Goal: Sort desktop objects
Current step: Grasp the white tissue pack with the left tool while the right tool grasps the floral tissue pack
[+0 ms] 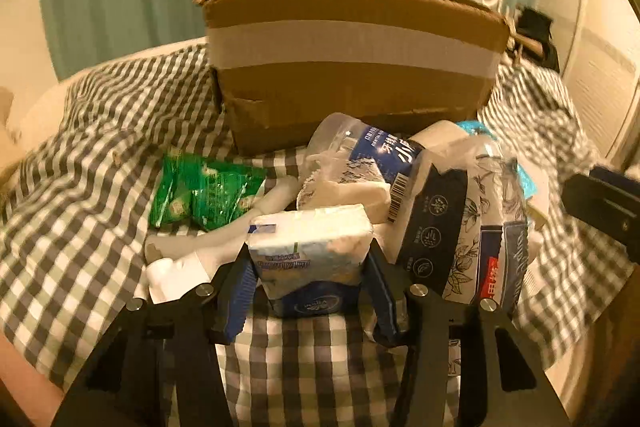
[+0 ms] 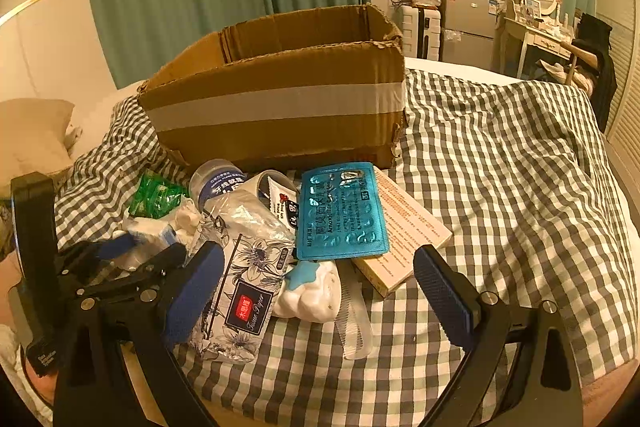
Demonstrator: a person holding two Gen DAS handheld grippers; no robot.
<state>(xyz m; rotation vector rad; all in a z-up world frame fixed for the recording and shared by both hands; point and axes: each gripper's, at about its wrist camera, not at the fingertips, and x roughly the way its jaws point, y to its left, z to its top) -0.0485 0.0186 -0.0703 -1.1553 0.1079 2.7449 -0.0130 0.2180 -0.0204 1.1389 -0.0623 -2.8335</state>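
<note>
L gripper point(image 1: 310, 291) clamps tissue pack point(image 1: 308, 247); R gripper point(image 2: 320, 287) spread wide.

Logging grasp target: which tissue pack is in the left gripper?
The small white-and-blue tissue pack, clamped between the left gripper fingers. The floral Tissue Paper pack lies ungripped beside it.
</note>
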